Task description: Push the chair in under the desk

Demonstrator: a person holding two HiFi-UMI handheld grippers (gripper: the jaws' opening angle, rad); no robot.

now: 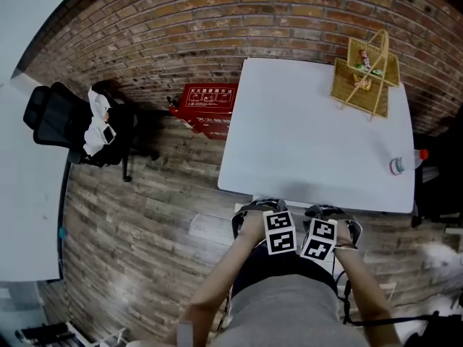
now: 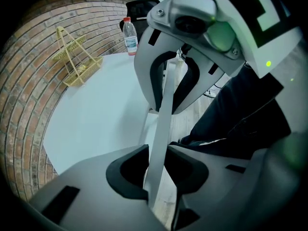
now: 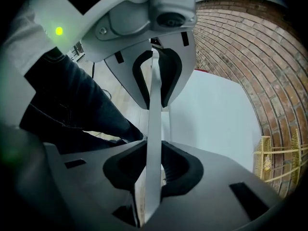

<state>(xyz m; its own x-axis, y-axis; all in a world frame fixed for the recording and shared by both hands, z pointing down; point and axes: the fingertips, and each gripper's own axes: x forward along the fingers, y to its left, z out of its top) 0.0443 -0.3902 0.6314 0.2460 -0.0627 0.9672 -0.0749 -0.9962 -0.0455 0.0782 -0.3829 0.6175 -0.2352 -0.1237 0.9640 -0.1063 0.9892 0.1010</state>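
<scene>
Pale grey chair (image 2: pixel 161 129), one: only a thin flat rail of its back shows. It lies at the near edge of the white desk (image 1: pixel 304 136), lower centre of the head view, under the person's forearms. The rail's long axis runs left to right in that view, parallel to the desk's near edge. The seat side faces the desk, but how far it sits beneath cannot be told.

Tools, two:
- Left tool (image 2: pixel 158 172): jaws narrowed onto the rail, pads pressing both its faces, pointing steeply down.
- Right tool (image 3: pixel 153 170): the same hold on the same rail, just beside the left one. Each tool appears farther along the rail in the other's view.

Desk, one in use: a white rectangle in the centre and upper right of the head view.

On the desk:
- Wicker basket (image 1: pixel 365 74), one, with a tall handle, at the far right corner. It holds small items too small to name.
- Clear bottle (image 1: pixel 405 163), one, red cap, lying at the right edge.

Surroundings:
- Black office chair (image 1: pixel 61 121), one, upper left, with white cloth (image 1: pixel 96 125) draped on it.
- Red box (image 1: pixel 210 107), one, on the wooden floor (image 1: pixel 130 223) beside the desk's left side.
- Second white surface (image 1: pixel 25 194), one, along the left edge.
- Brick wall (image 1: pixel 217 20) across the top.
</scene>
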